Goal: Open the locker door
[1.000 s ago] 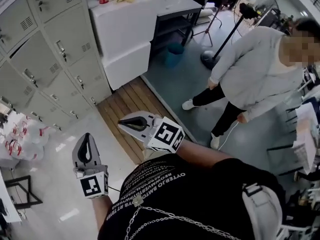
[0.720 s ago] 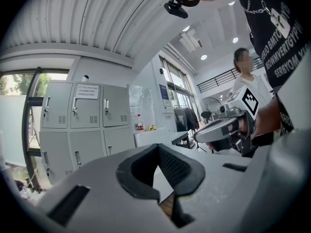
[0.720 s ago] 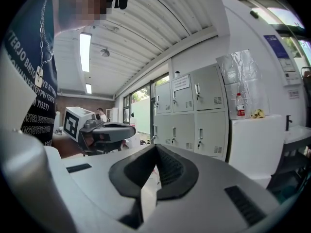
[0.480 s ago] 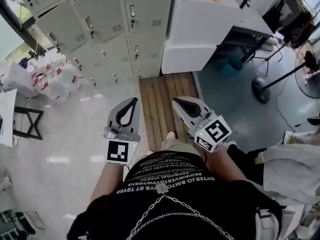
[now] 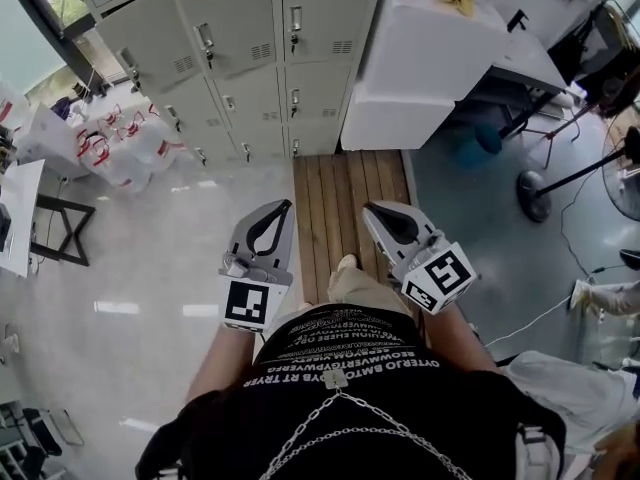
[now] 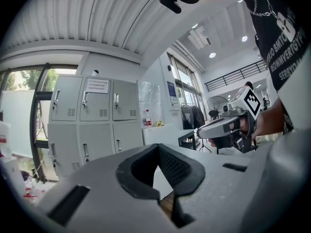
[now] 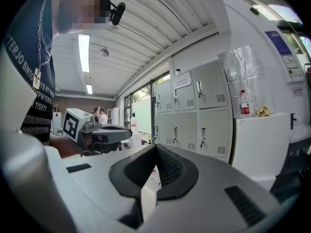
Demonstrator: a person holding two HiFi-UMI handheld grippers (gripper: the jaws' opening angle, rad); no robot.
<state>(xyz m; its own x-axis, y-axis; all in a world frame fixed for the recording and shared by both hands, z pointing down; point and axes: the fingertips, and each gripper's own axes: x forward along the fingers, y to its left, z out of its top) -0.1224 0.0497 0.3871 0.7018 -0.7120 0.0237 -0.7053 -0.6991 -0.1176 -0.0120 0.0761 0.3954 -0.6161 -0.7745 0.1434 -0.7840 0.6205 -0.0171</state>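
While person holds both level at waist, left tool (image 5: 284, 208) and right tool (image 5: 370, 210) clenched, nothing between jaws, likely carried ready for approach. Lockers (image 5: 240, 58) ahead, well apart from both tools, doors look closed; wooden floor strip (image 5: 345, 188) leads toward them.

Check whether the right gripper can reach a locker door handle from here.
Probably not yet: the right gripper, jaws shut and empty, is held well short of the lockers. Only wooden flooring lies between, so stepping forward should do it.
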